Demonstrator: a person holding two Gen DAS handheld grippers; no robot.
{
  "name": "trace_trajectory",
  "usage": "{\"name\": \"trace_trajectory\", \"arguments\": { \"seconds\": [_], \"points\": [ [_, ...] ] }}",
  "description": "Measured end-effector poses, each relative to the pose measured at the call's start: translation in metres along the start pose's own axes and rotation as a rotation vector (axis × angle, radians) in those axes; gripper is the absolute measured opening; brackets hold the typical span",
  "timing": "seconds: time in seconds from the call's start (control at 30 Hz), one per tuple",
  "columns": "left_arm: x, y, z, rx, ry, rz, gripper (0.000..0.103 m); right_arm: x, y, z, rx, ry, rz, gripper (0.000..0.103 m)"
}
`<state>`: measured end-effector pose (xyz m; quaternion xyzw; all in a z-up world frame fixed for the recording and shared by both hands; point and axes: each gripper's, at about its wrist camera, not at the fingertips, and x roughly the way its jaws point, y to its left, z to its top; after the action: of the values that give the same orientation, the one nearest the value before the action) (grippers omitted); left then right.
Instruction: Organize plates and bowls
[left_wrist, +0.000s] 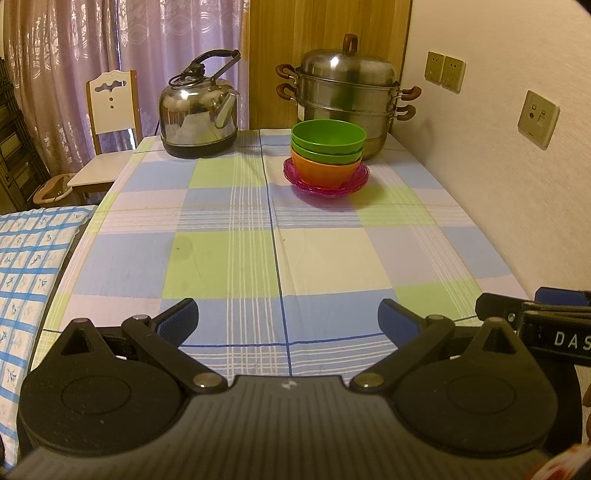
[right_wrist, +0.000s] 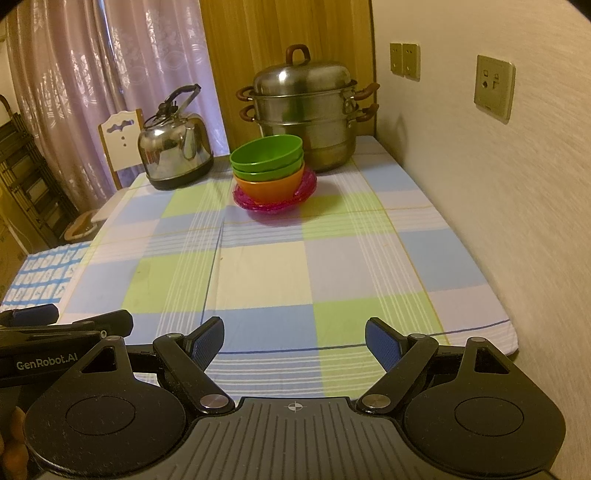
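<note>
Two green bowls (left_wrist: 328, 137) sit nested in an orange bowl (left_wrist: 325, 171), stacked on pink translucent plates (left_wrist: 360, 176) at the far side of the checked table (left_wrist: 221, 258). The stack also shows in the right wrist view, with green bowls (right_wrist: 266, 153), orange bowl (right_wrist: 271, 188) and pink plates (right_wrist: 308, 184). My left gripper (left_wrist: 288, 321) is open and empty over the near table edge, far from the stack. My right gripper (right_wrist: 294, 341) is open and empty, also at the near edge. Each gripper shows at the edge of the other's view.
A steel kettle (left_wrist: 199, 110) stands at the far left of the table and a stacked steel steamer pot (left_wrist: 347, 88) stands right behind the bowls. The wall (left_wrist: 498, 166) runs along the table's right side. A white chair (left_wrist: 110, 122) stands beyond the left edge.
</note>
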<state>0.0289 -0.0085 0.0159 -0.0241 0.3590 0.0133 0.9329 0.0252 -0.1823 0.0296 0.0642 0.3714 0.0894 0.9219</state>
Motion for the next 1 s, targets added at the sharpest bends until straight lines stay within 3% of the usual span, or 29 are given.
{"name": "trace_trajectory", "arguments": {
  "seconds": [1.0],
  "points": [
    [-0.0003,-0.0016,0.0046,0.006,0.000,0.000,0.103,0.0017,-0.0002,0.0009,0.001,0.001,0.001,0.083]
  ]
}}
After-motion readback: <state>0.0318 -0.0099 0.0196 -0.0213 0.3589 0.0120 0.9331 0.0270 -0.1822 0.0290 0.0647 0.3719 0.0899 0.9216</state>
